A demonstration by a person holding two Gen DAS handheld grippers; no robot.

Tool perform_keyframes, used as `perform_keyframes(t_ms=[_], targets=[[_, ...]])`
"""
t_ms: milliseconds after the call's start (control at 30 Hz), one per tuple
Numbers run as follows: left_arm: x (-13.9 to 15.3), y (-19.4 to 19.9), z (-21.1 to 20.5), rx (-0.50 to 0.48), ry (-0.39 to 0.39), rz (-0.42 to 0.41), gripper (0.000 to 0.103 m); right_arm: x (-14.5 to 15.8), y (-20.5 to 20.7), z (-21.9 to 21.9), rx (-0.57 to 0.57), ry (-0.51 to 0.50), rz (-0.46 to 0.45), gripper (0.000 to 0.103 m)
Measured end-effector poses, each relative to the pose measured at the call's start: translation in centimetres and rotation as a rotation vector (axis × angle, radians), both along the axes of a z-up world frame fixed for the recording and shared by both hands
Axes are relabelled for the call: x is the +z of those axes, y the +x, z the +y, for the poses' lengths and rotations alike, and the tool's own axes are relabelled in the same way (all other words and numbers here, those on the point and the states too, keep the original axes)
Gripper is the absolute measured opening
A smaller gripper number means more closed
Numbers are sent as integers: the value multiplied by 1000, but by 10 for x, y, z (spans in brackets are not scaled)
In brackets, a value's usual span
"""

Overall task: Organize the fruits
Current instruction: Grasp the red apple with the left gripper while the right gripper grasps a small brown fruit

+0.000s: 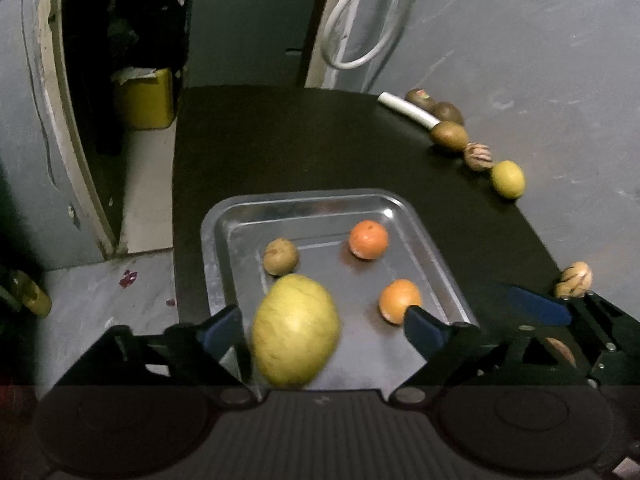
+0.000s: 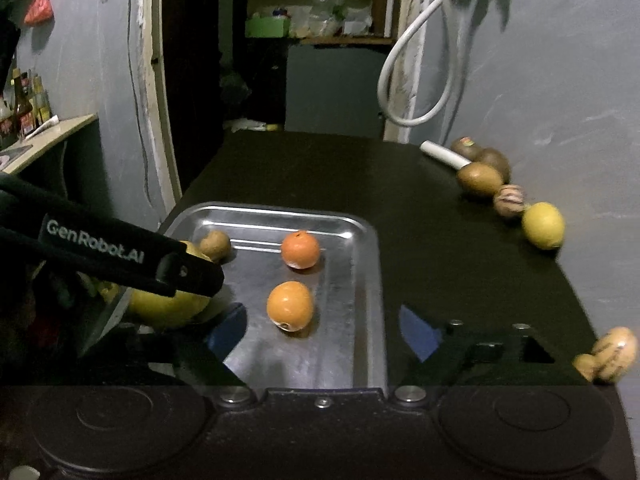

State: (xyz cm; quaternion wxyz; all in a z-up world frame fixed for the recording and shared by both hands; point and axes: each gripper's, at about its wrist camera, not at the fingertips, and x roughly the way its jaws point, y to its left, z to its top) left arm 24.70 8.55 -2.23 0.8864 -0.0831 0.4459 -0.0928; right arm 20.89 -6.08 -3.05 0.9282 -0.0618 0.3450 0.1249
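Note:
A metal tray (image 1: pixel 320 204) (image 2: pixel 360 232) on the dark table holds two oranges (image 1: pixel 368 239) (image 1: pixel 399 300) (image 2: pixel 300 249) (image 2: pixel 290 306), a small brown fruit (image 1: pixel 281 256) (image 2: pixel 215 245) and a large yellow-green fruit (image 1: pixel 295 330) (image 2: pixel 168 308). My left gripper (image 1: pixel 324 330) is open over the tray's near end, and the large fruit lies between its fingers, beside the left one. My right gripper (image 2: pixel 324 332) is open and empty over the tray's near right edge. The left gripper's arm (image 2: pixel 120 256) crosses the right wrist view and covers part of the large fruit.
Along the table's right edge lie three brown fruits (image 1: pixel 450 136) (image 2: pixel 480 179), a striped fruit (image 1: pixel 478 156) (image 2: pixel 509 199), a lemon (image 1: pixel 508 179) (image 2: pixel 543 225) and a white tube (image 1: pixel 408 110) (image 2: pixel 442 154). Another striped fruit (image 1: pixel 576 279) (image 2: pixel 612 354) lies near right. A grey wall is close on the right.

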Motion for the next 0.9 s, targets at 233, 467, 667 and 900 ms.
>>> perform_keyframes(t_ms=[233,467,667,900], targets=[[15,-19,-21,-69,-9,-46,102,17,-43,-33,-53,-10,-16,100],[12,-37,-61,-229,11,-77,102,21,-83,-75,-175,-25,-4,102],[5,-45,-98,-413,11,-91,102,21,-103,-117,-311,-5,4,102],[-3,-43,-131,-571,24,-122,102,24,-103,-153,-406,5,16,102]])
